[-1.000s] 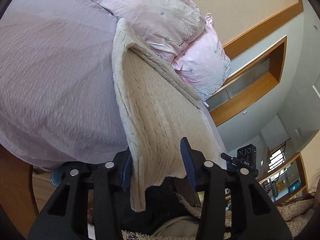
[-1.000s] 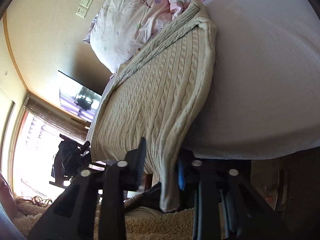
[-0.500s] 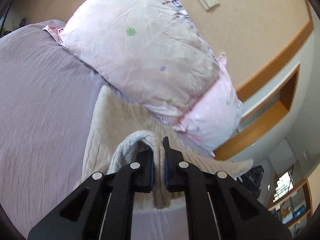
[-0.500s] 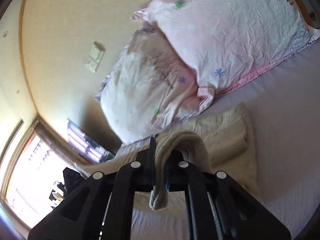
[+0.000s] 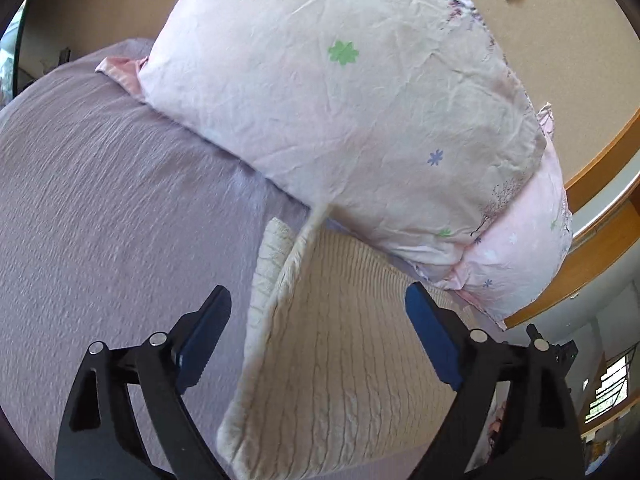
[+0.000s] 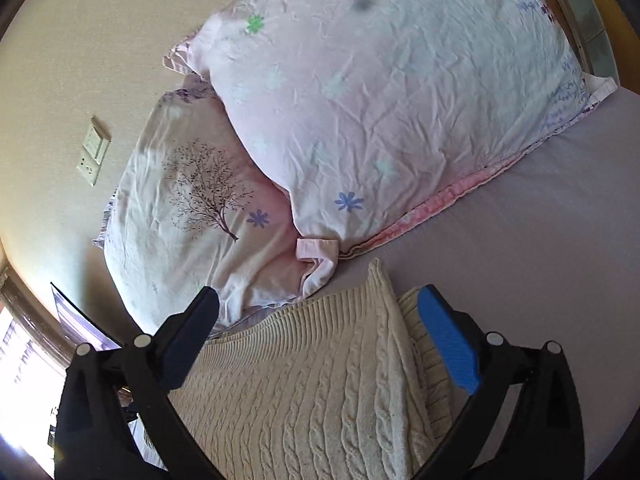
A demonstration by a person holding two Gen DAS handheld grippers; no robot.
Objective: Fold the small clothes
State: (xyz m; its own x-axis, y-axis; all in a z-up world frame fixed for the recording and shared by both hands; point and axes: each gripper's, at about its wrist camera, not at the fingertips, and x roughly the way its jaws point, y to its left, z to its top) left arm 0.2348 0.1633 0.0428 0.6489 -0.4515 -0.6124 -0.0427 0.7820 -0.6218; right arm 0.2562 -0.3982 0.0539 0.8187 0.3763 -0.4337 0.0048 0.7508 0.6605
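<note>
A cream cable-knit sweater [image 5: 340,360] lies folded over on the lilac bed sheet [image 5: 100,220], its far edge by the pillows. It also shows in the right wrist view [image 6: 312,380], with a lower layer sticking out on its right. My left gripper [image 5: 318,332] is open above the sweater's left part and holds nothing. My right gripper [image 6: 318,334] is open above the sweater's right part and holds nothing.
Two pink flowered pillows [image 5: 352,112] [image 6: 380,100] lean on the beige wall just beyond the sweater. A wall switch plate [image 6: 93,156] sits left of them. Wooden trim [image 5: 600,168] runs at the right. A bright window [image 6: 16,360] is at the far left.
Both grippers carried the sweater's near edge up and over toward the pillows, then opened and let it go. The sweater now lies doubled over on the bed.
</note>
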